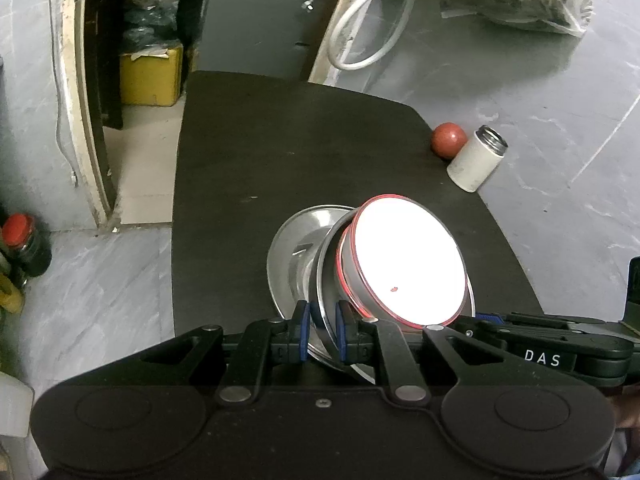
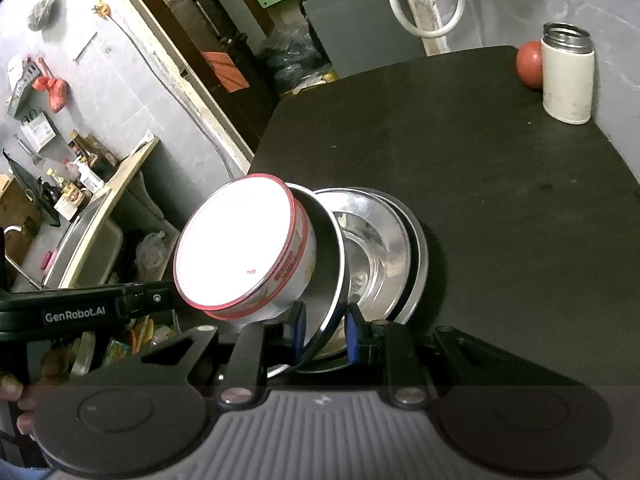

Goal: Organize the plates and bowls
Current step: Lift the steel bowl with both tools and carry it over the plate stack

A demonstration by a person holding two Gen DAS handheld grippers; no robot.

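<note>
A tilted steel plate is lifted off the black table and carries a white bowl with a red rim. My left gripper is shut on the plate's near rim. My right gripper pinches the same plate's rim between its blue pads. Each gripper's body shows in the other's view, the right one and the left one. Behind the lifted plate, a stack of steel plates lies flat on the table.
A white steel flask and a red ball stand at the table's far right edge. A sink with bottles lies left of the table. A yellow box sits on the floor.
</note>
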